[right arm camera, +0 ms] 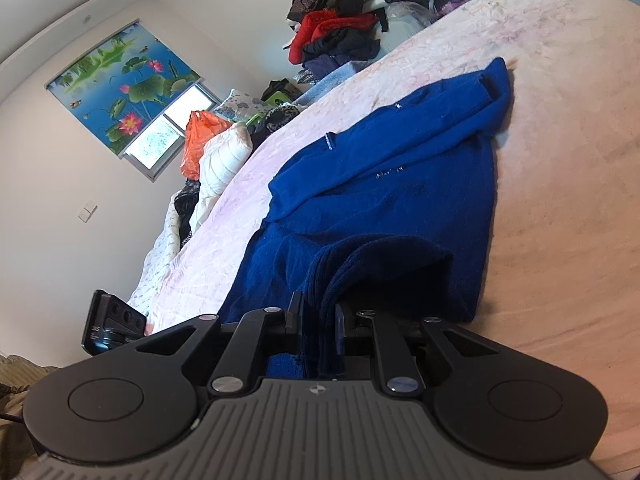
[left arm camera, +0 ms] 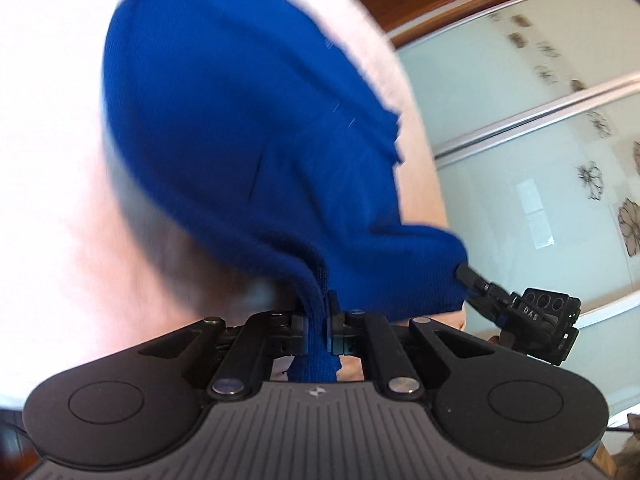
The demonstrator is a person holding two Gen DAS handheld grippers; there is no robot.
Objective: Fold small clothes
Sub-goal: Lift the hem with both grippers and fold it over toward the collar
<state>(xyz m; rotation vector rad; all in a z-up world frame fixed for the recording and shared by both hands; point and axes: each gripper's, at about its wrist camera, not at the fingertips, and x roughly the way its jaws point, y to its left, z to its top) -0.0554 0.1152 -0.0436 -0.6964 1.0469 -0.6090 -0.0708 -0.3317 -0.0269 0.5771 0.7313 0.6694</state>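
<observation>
Between the fingers of the left gripper (left arm camera: 316, 328) a bunched hem of the royal-blue knitted sweater (left arm camera: 248, 140) is pinched tight; the jaws stand nearly together with only the fold of wool between them. The right gripper (right arm camera: 320, 328) does the same, its fingers closed on a thick, layered wad of the same knit. Both hands therefore hold the garment by its near edge, and the cloth runs away from both sets of fingers, out over the pale pink bedspread (right arm camera: 560, 160).

From the right wrist view the sweater's long axis lies straight ahead of the fingers, from the pinched hem toward the far end, where a cuffed blue sleeve (right arm camera: 494, 80) is already laid across the body. The bulk of it rests flat on the bed, near the edge the person stands at and well short of the heap of dark and red clothes (right arm camera: 340, 28) at the far corner.

In the left wrist view the cloth is blurred and looks lifted, possibly in motion, so I cannot say how much of that side touches the bed. The right gripper's tip shows there just beside the sweater's edge.

As I judge it, the coming move is carrying the held hem forward along that axis, and neither hand is clearly nearer.
</observation>
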